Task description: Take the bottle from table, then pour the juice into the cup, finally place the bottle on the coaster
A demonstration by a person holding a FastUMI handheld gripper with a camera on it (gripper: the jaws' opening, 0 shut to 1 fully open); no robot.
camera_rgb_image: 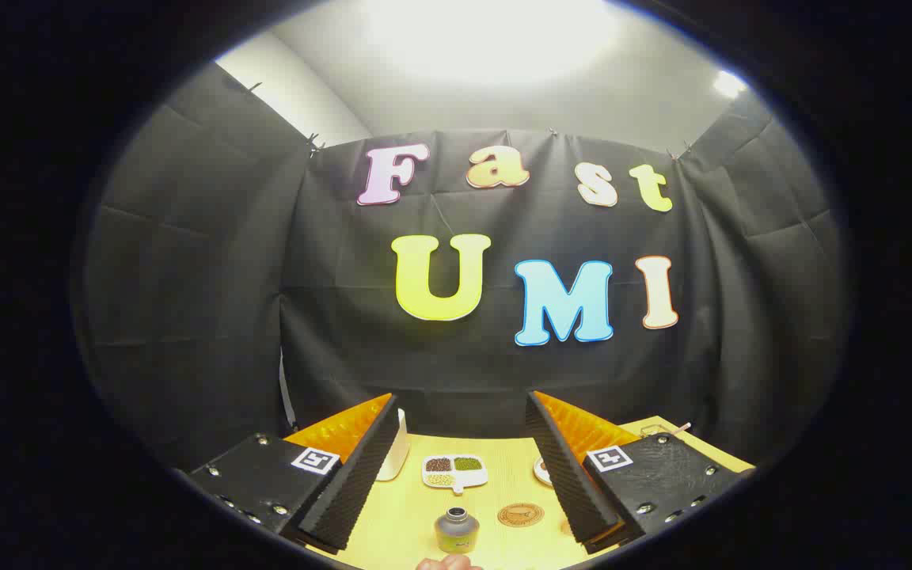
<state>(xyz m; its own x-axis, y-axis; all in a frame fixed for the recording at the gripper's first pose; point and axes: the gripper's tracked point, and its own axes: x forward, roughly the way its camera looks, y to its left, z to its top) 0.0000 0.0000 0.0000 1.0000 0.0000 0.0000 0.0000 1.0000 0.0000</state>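
My gripper is open, held above the wooden table with nothing between its fingers. Between the fingers and below them stands a small grey bottle, upright with its mouth open, on the table. To the right of the bottle lies a round brown coaster. A white cup stands behind the left finger, partly hidden by it.
A white divided dish with dark, green and pale beans sits at the back middle of the table. A small round plate peeks out beside the right finger. A fingertip of a person shows just in front of the bottle.
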